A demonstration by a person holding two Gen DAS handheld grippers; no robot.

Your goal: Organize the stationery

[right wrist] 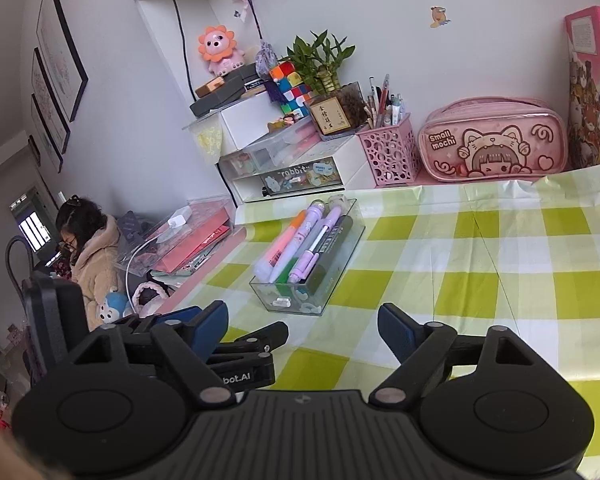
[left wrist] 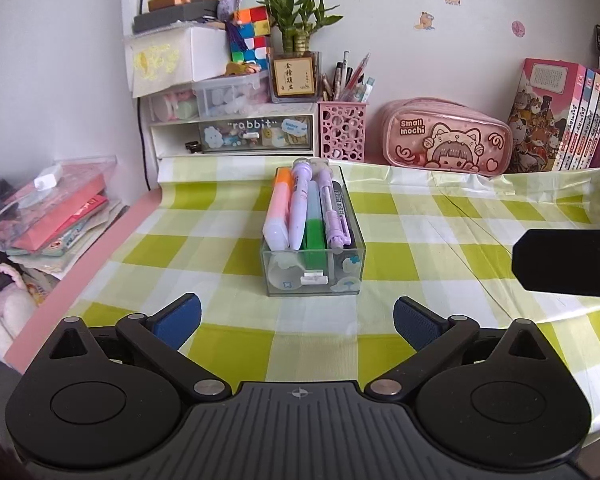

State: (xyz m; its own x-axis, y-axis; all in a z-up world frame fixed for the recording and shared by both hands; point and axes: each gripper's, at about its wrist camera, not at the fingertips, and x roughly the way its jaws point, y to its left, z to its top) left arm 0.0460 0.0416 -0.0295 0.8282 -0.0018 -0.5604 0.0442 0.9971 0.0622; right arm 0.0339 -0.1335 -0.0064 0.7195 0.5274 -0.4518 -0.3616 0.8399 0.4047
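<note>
Two handheld grippers are seen above a desk covered by a green-and-white checked cloth point(left wrist: 400, 264), both with their jaws spread wide and nothing between the blue pads. The left gripper point(left wrist: 297, 322) is pointed straight at a clear plastic tray point(left wrist: 314, 276) set on the cloth, while the right gripper point(right wrist: 302, 330) is held back from the tray and to its right, so that the tray point(right wrist: 300, 300) is seen at an angle in its own view. Neither tool is in contact with the tray.

Several pieces of stationery are laid lengthwise in the tray, side by side: an orange highlighter point(left wrist: 278, 212), a lilac pen point(left wrist: 300, 204), a green highlighter point(left wrist: 315, 232), a purple mechanical pencil point(left wrist: 332, 216) and a dark marker point(left wrist: 342, 200) along the right wall. The tips of some of them are raised above the far rim.

Behind the tray, against the wall, a pink perforated pen holder point(left wrist: 342, 130), a pink pencil case point(left wrist: 446, 138) marked "Small mochi" and a row of books point(left wrist: 560, 120) are lined up. A seated person in a beige coat point(right wrist: 94, 264) is visible beyond the desk's left edge in the right wrist view.
</note>
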